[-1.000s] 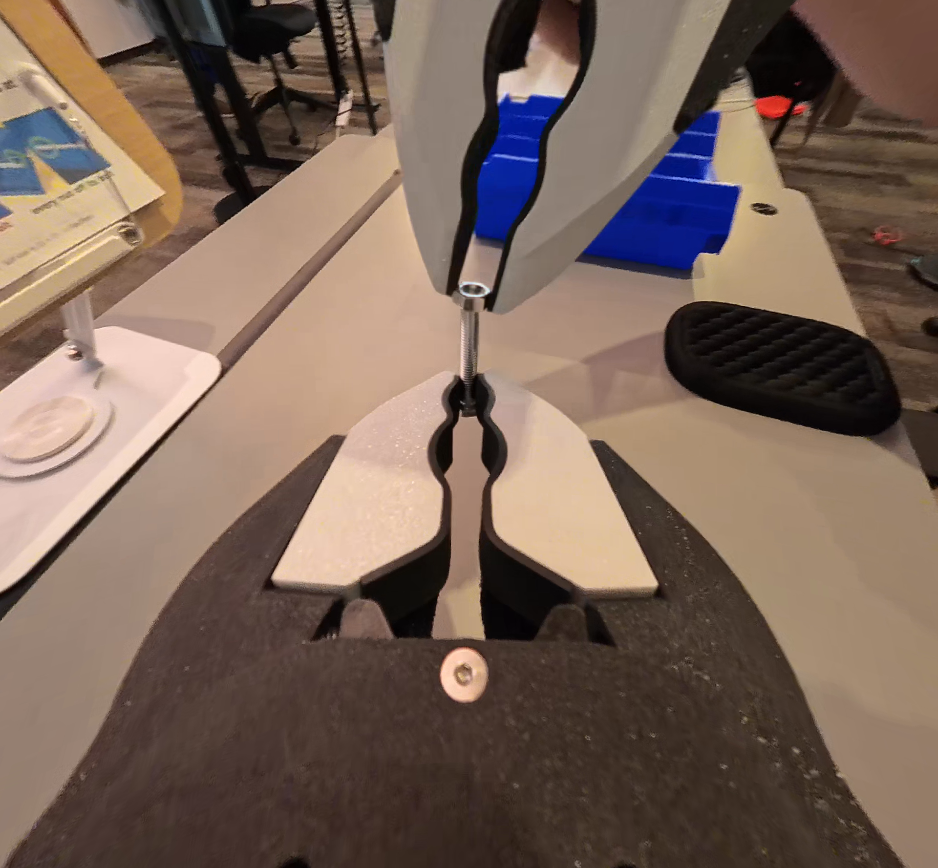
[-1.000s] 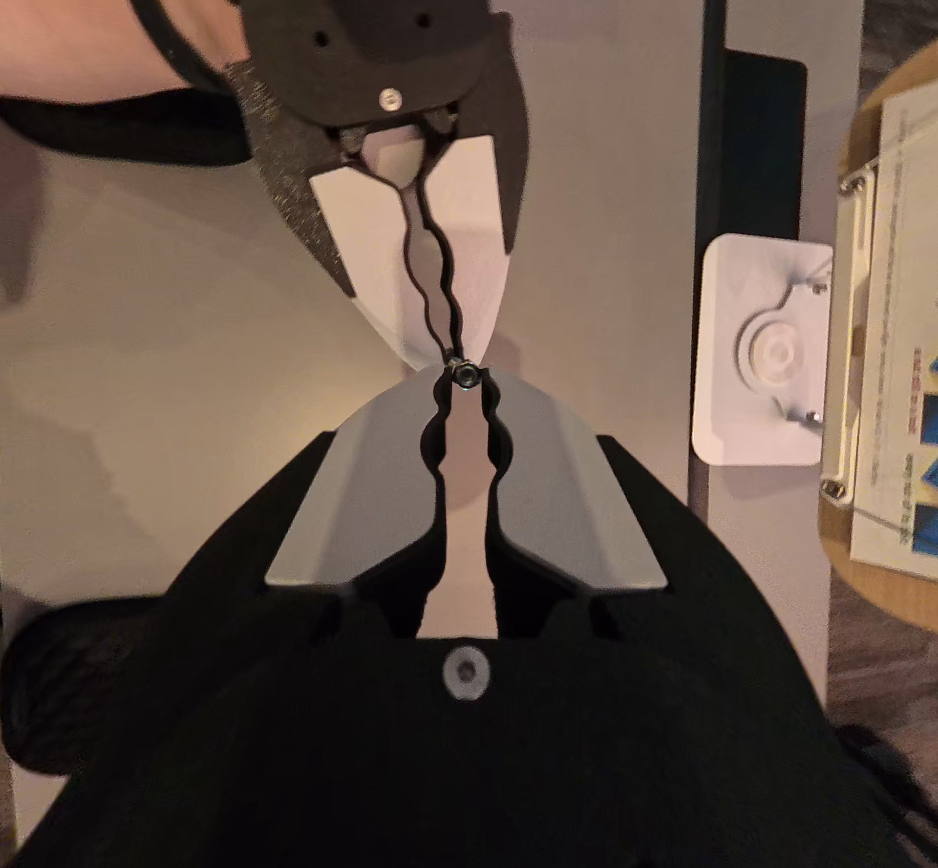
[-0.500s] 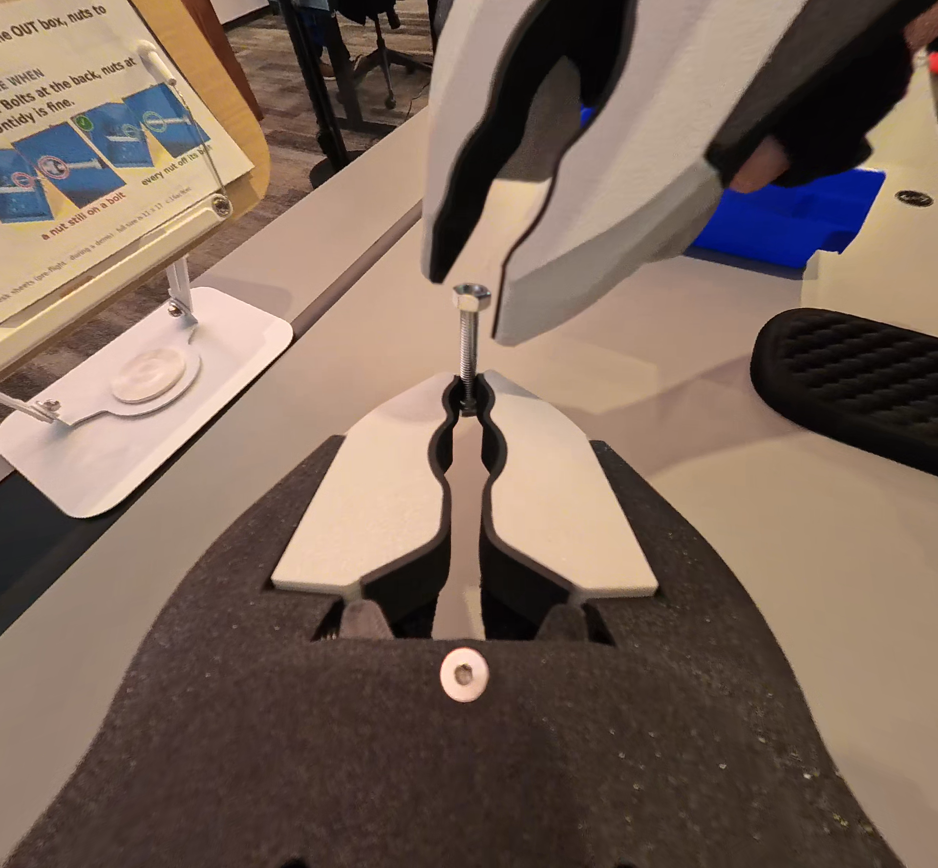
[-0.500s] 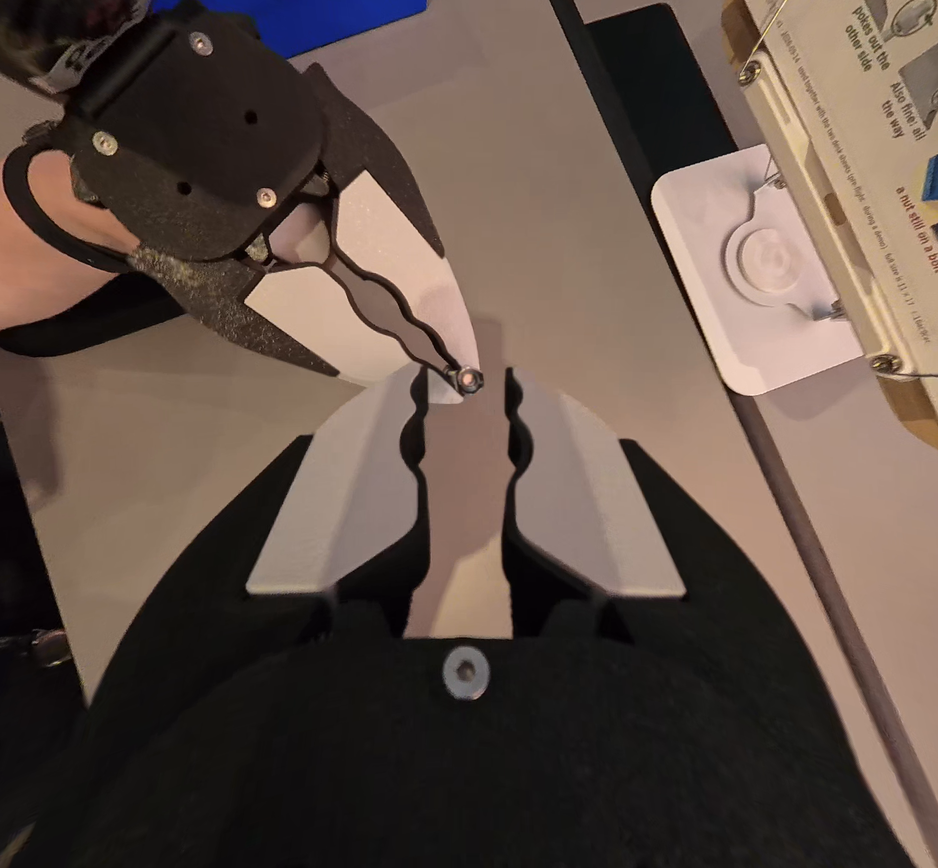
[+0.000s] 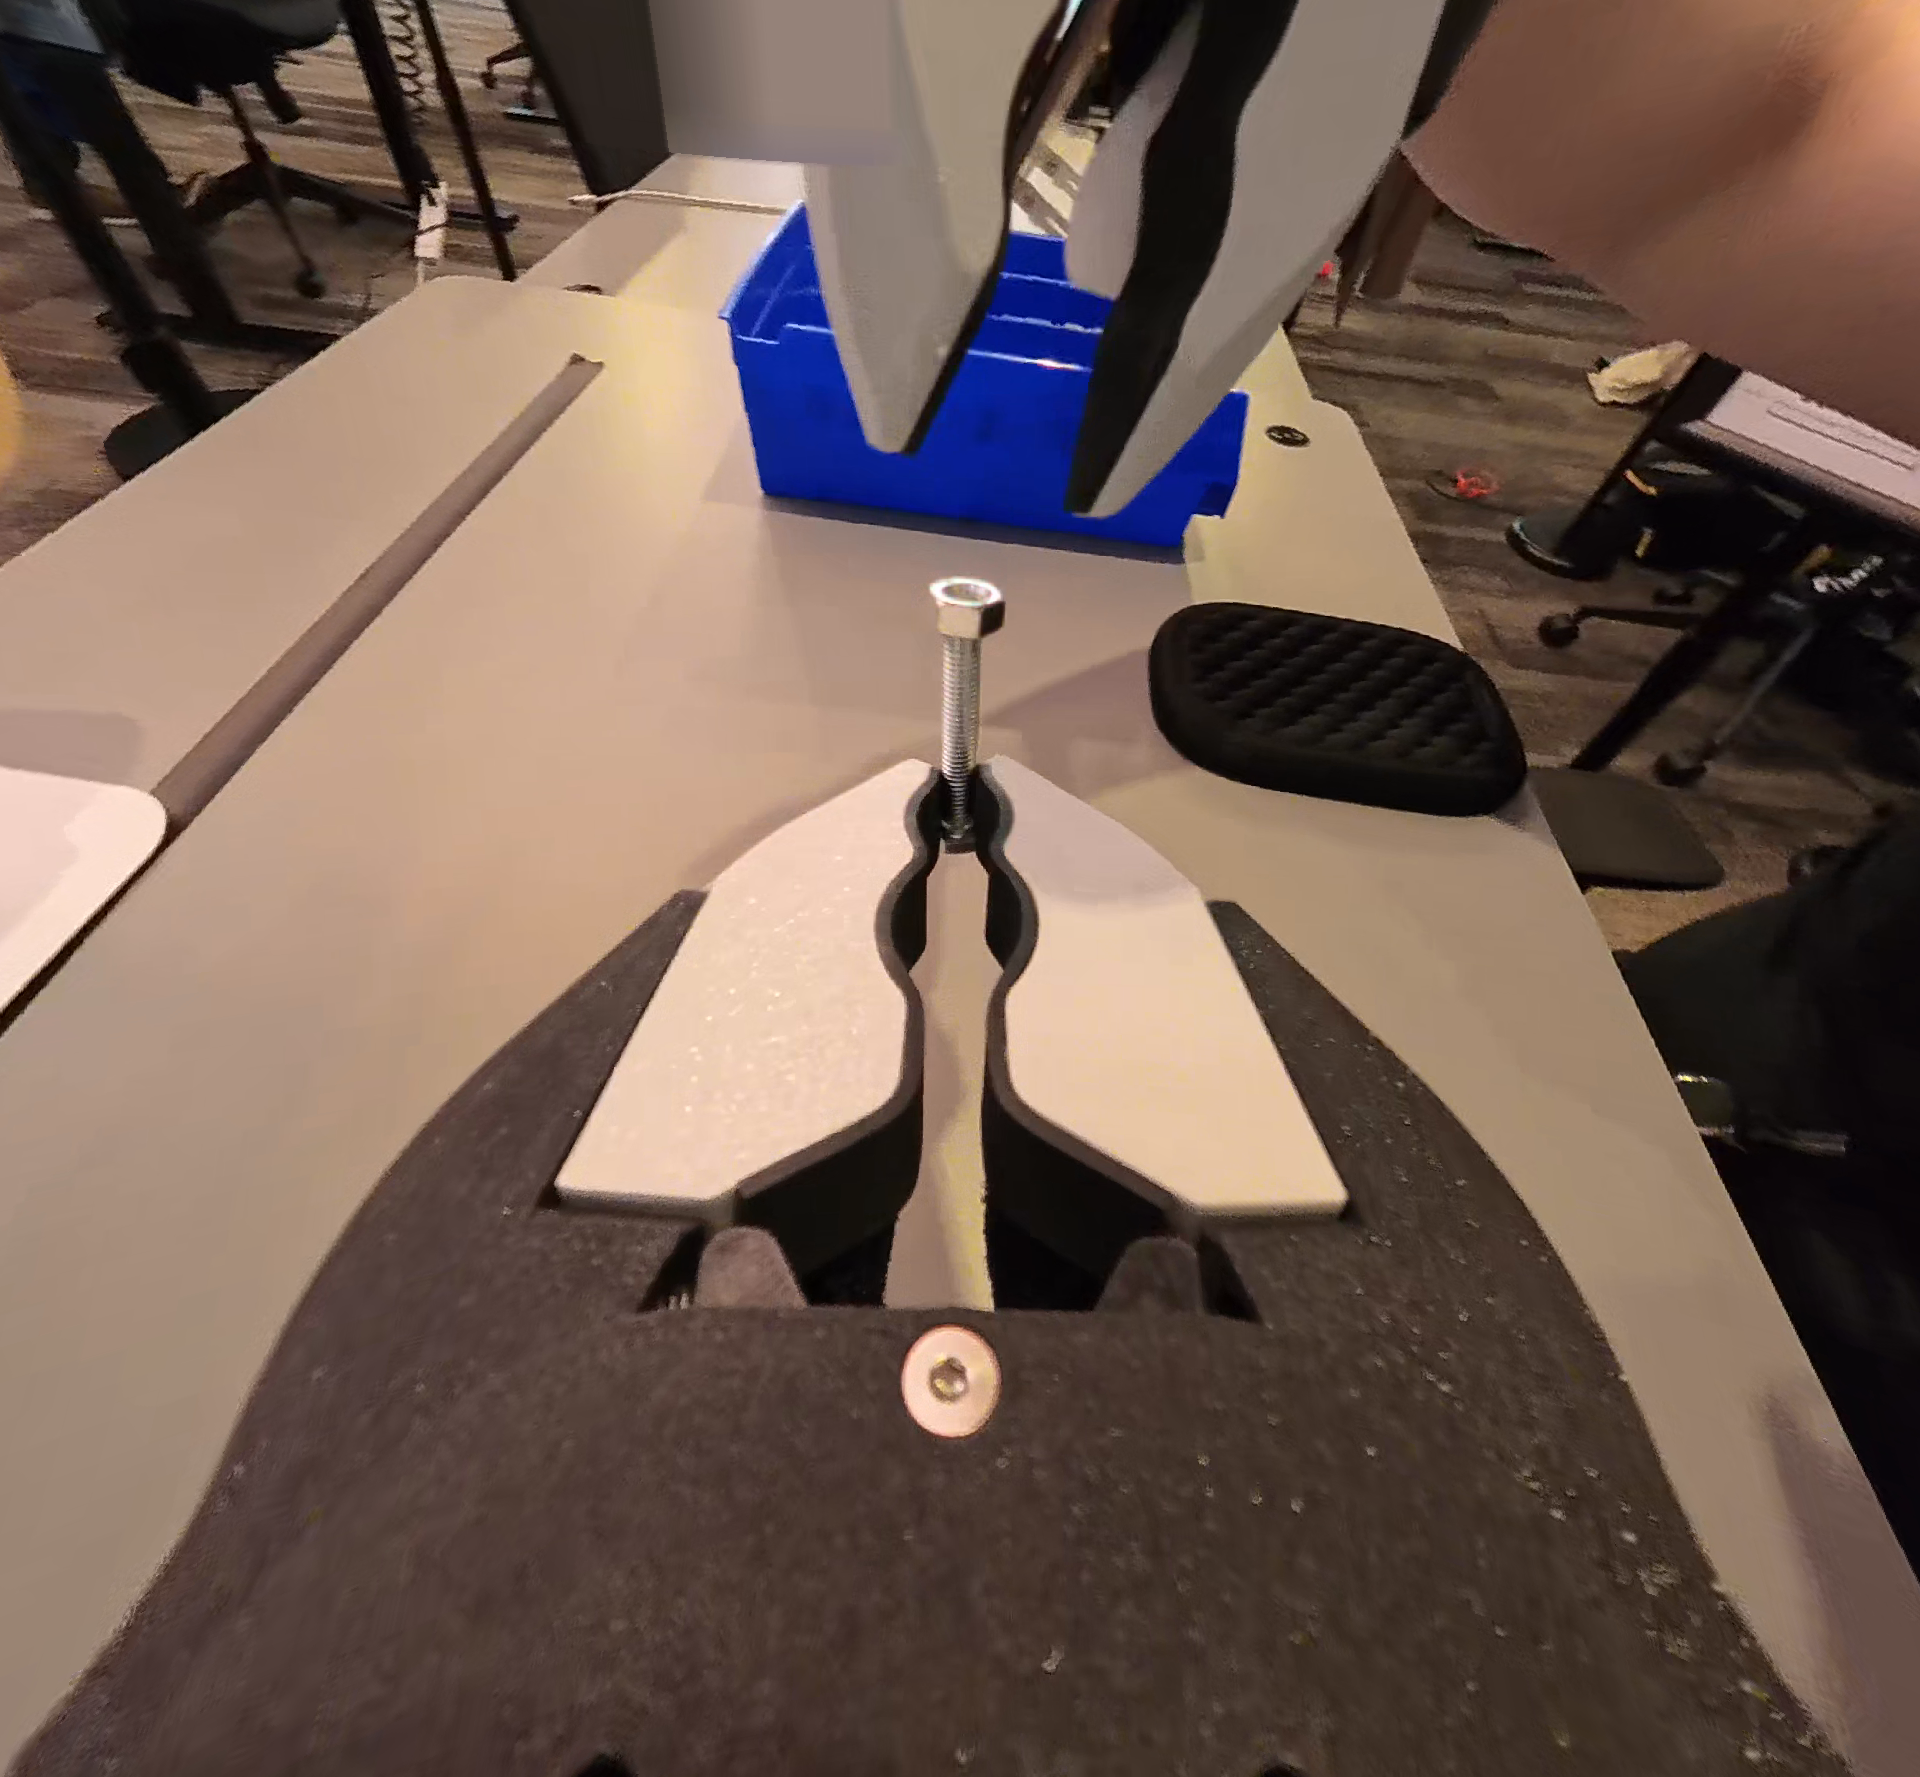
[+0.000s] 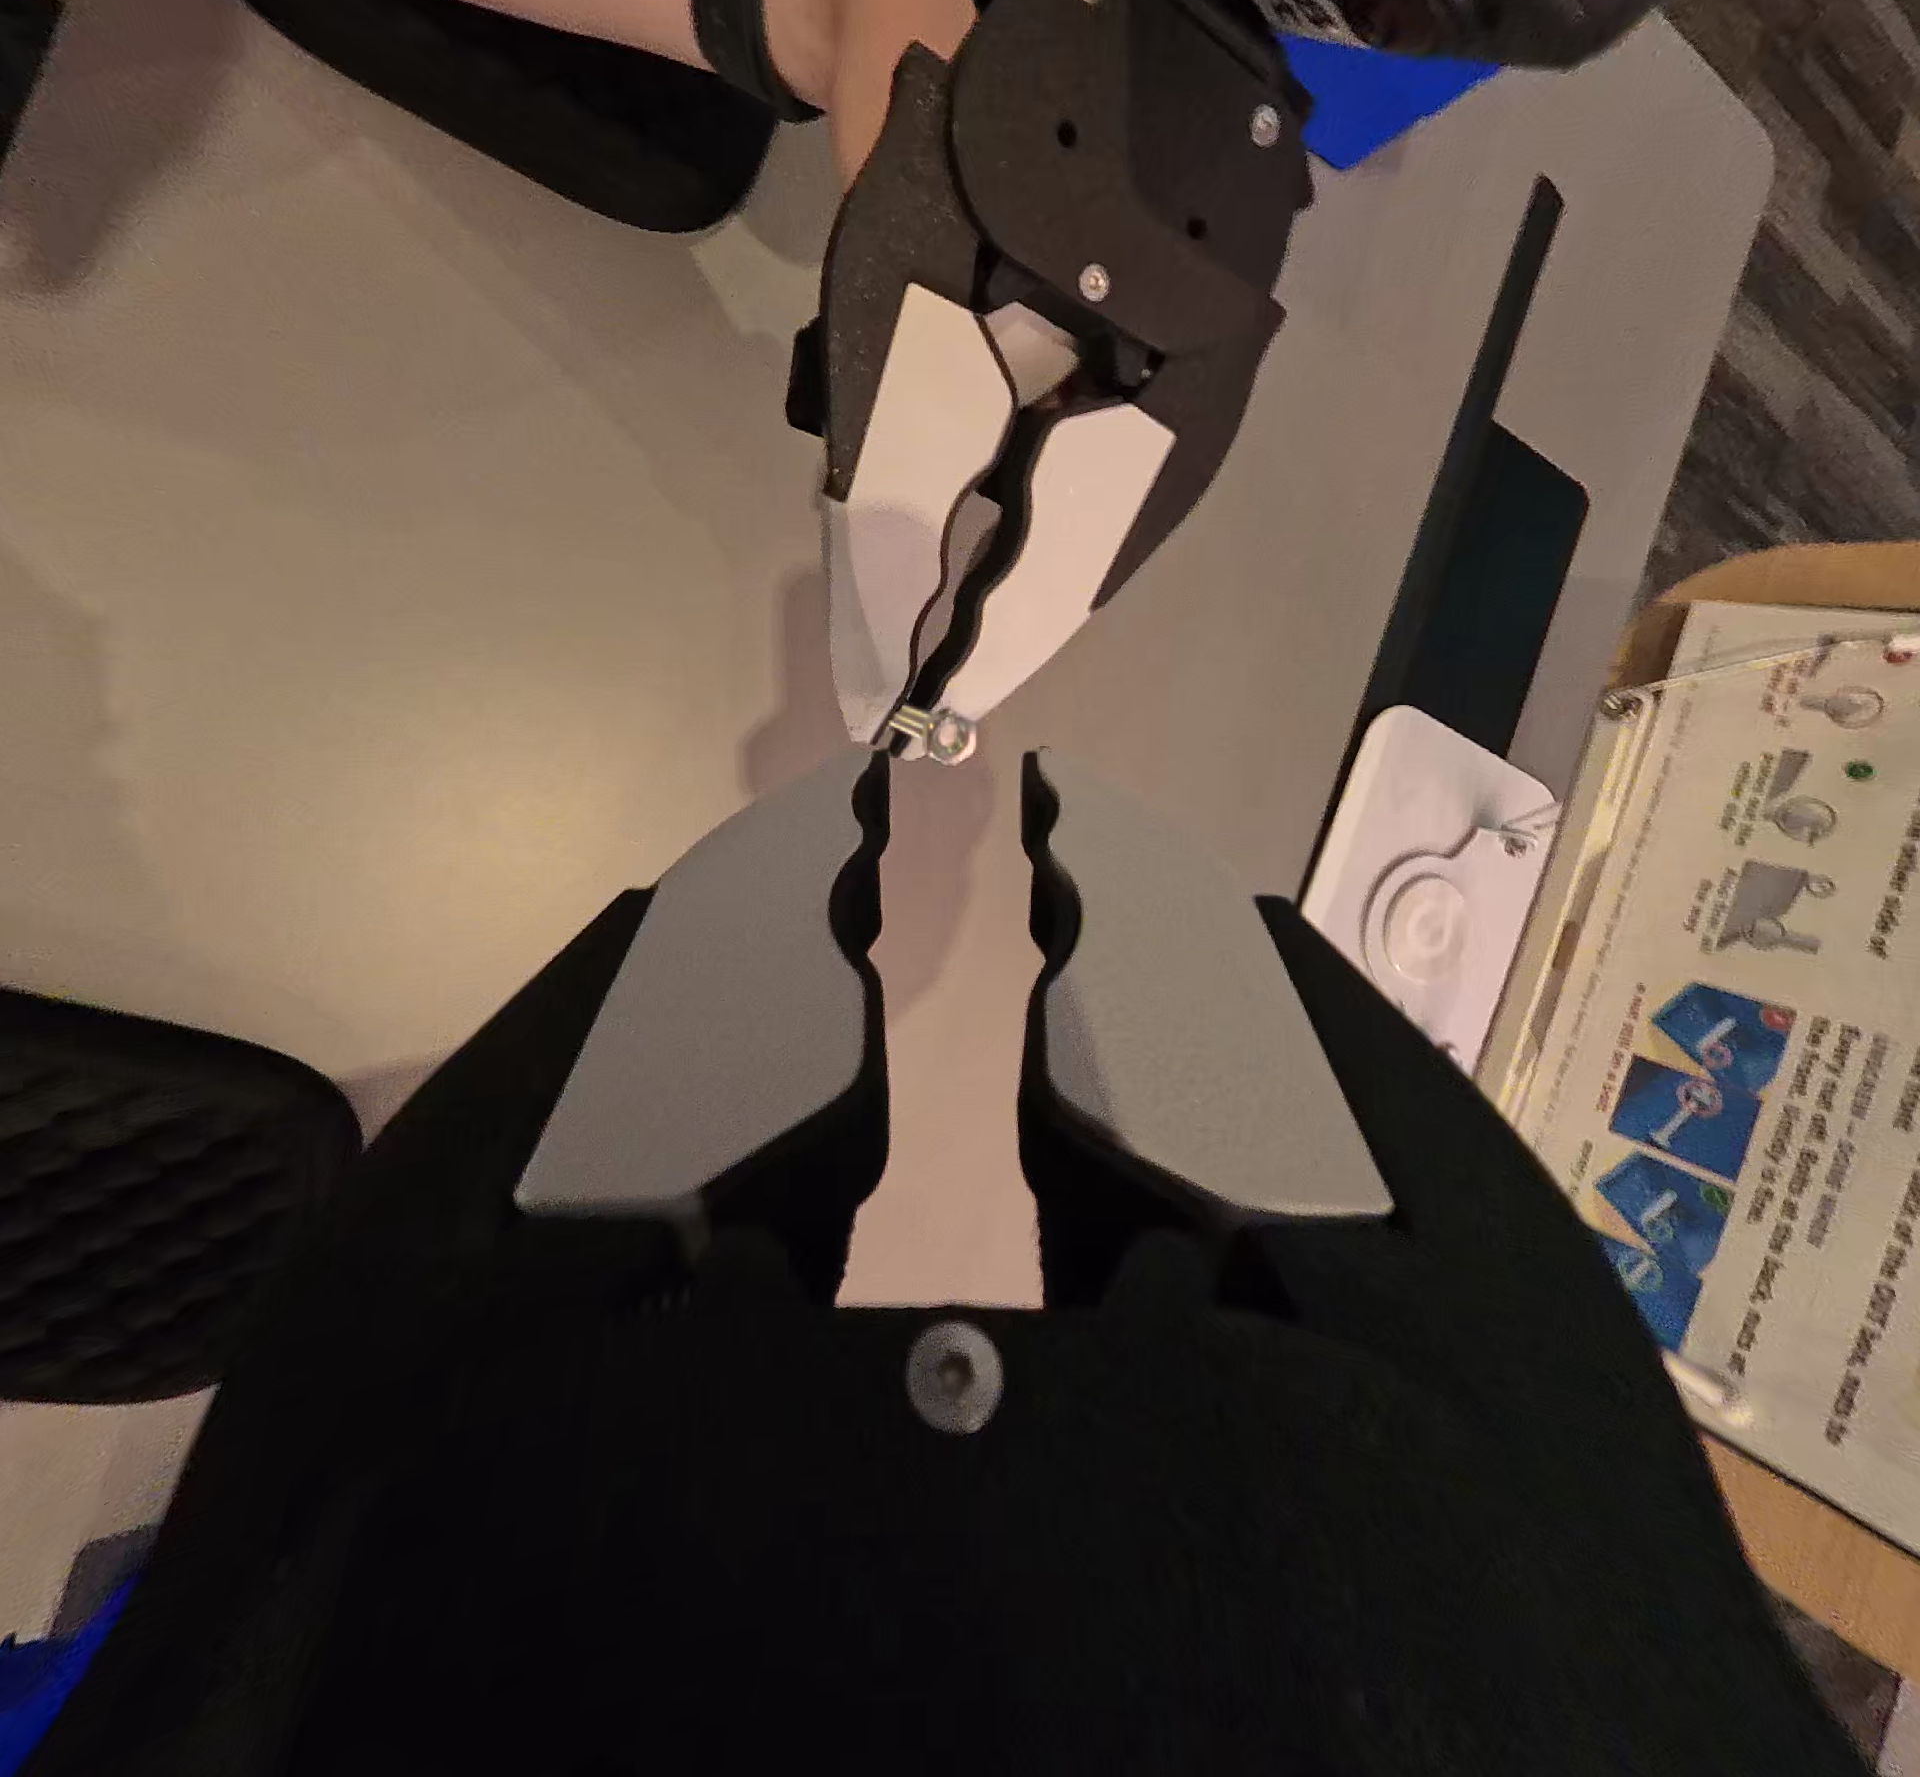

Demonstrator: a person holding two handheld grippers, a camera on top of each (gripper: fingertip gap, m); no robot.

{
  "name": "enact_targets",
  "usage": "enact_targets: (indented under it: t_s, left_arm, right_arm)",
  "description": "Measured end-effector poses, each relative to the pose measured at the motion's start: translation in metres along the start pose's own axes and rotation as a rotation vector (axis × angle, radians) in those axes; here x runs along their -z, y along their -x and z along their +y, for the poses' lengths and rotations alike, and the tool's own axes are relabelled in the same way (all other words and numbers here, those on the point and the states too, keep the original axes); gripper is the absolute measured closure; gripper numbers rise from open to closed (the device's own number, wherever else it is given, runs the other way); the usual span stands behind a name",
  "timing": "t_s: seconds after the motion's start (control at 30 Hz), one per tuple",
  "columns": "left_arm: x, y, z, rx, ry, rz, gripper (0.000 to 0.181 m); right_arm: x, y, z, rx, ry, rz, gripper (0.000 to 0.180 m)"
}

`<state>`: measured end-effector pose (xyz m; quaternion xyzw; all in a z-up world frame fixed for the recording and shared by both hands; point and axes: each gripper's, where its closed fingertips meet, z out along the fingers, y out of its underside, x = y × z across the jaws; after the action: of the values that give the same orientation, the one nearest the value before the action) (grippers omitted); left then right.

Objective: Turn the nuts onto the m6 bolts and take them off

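Note:
My left gripper (image 5: 958, 782) is shut on the lower end of a silver M6 bolt (image 5: 954, 709) and holds it upright above the grey table (image 5: 520, 740). A hex nut (image 5: 966, 609) sits on the bolt's top end. My right gripper (image 5: 997, 470) hangs open above the nut, pointing down and clear of it. In the right wrist view, my right gripper (image 6: 951, 771) is open and empty, with the nut (image 6: 948, 742) just beyond its tips. The left gripper (image 6: 914, 725) shows there too, shut on the bolt.
A blue bin (image 5: 800, 397) stands at the back of the table behind the right gripper. A black textured pad (image 5: 1330, 719) lies to the right. A white stand base (image 6: 1423, 875) with an instruction sheet (image 6: 1766, 1000) is at the table's side. Office chairs stand beyond. Left tips to right tips: about 5 centimeters.
My right gripper opened, let go of the nut and rose away from it. The nut stays on the bolt's top. My left gripper still holds the bolt.

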<state>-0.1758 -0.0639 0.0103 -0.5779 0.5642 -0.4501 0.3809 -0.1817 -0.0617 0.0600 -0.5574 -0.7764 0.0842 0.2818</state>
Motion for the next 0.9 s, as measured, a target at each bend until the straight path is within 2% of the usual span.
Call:
enact_targets:
  t_s: [0.23,0.47,0.6,0.9]
  left_arm:
    - [-0.003,-0.013,-0.002,-0.032,0.000,0.056,0.176]
    - [-0.004,-0.018,-0.003,-0.044,0.004,0.074,0.176]
    - [-0.006,-0.020,-0.002,-0.054,0.014,0.072,0.176]
    - [-0.008,-0.003,0.000,-0.030,0.059,-0.049,0.176]
  right_arm:
    - [-0.003,0.012,-0.004,0.046,0.003,-0.062,0.163]
    - [-0.009,0.018,0.000,0.043,0.039,-0.091,0.161]
    - [-0.009,0.021,-0.002,0.030,0.027,-0.109,0.170]
    - [-0.014,0.009,0.007,-0.202,0.058,-0.064,0.170]
